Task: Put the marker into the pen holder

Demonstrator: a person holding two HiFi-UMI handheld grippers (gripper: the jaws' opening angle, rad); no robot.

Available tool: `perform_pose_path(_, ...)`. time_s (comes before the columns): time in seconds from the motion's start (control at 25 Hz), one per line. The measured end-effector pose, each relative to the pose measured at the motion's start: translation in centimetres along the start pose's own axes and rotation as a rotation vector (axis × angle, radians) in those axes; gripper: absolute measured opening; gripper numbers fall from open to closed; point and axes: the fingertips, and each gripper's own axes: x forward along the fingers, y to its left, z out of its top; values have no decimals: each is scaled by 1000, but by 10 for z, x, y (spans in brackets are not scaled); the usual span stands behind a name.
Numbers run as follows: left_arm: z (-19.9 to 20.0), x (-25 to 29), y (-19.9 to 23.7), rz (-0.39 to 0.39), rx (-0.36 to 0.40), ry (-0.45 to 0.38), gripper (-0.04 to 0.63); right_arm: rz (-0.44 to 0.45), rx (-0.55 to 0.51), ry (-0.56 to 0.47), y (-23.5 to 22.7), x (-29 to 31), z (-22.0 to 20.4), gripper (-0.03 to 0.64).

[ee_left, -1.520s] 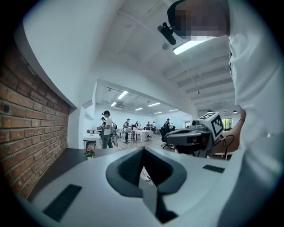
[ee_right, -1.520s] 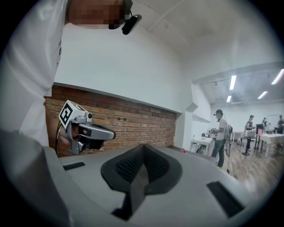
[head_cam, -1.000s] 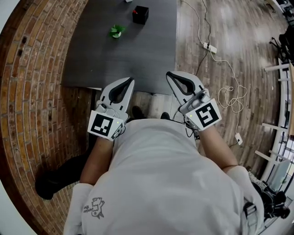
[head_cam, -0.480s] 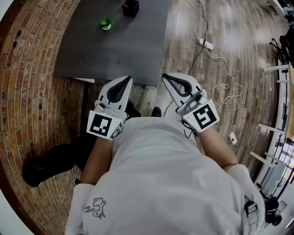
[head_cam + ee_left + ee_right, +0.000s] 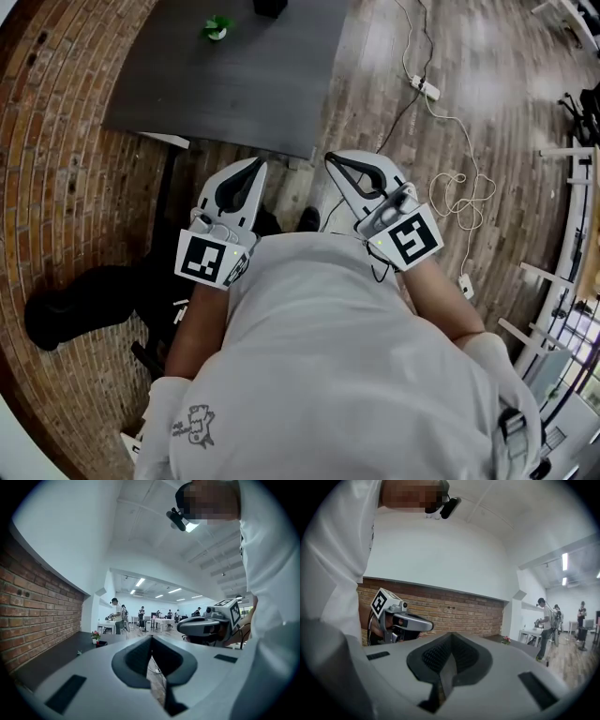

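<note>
The black pen holder (image 5: 270, 6) stands at the far end of the dark grey table (image 5: 225, 94) and is cut off by the top edge of the head view. It also shows small in the left gripper view, as the black holder (image 5: 100, 643). No marker is visible in any view. My left gripper (image 5: 256, 165) and right gripper (image 5: 331, 157) are held close to my chest, short of the table's near edge. Both are shut with nothing between the jaws. The left gripper (image 5: 151, 641) and the right gripper (image 5: 450, 639) show jaws pressed together.
A small green potted plant (image 5: 217, 26) stands on the table beside the holder. A brick wall (image 5: 56, 141) runs along the left. A power strip (image 5: 427, 89) with a white cable lies on the wooden floor to the right. People stand at far tables (image 5: 117, 616).
The table, plant and holder have slid up and away in the head view, and the holder is now cut by the top edge. Both grippers stay shut near my chest.
</note>
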Motion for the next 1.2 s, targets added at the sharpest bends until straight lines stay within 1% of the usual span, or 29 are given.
perform_pose_path(0.4,-11,-15,2,64,-7,22,11,48,14,-20,10,0,2,5)
perform_pose_path(1.0,-8,-22,5,78,-3,21,11,58,18,-25,13,3,1,5)
perform_pose_path(1.2,-8,-21,6,79,-14,15,11,60,15,-22,11,4,1,5)
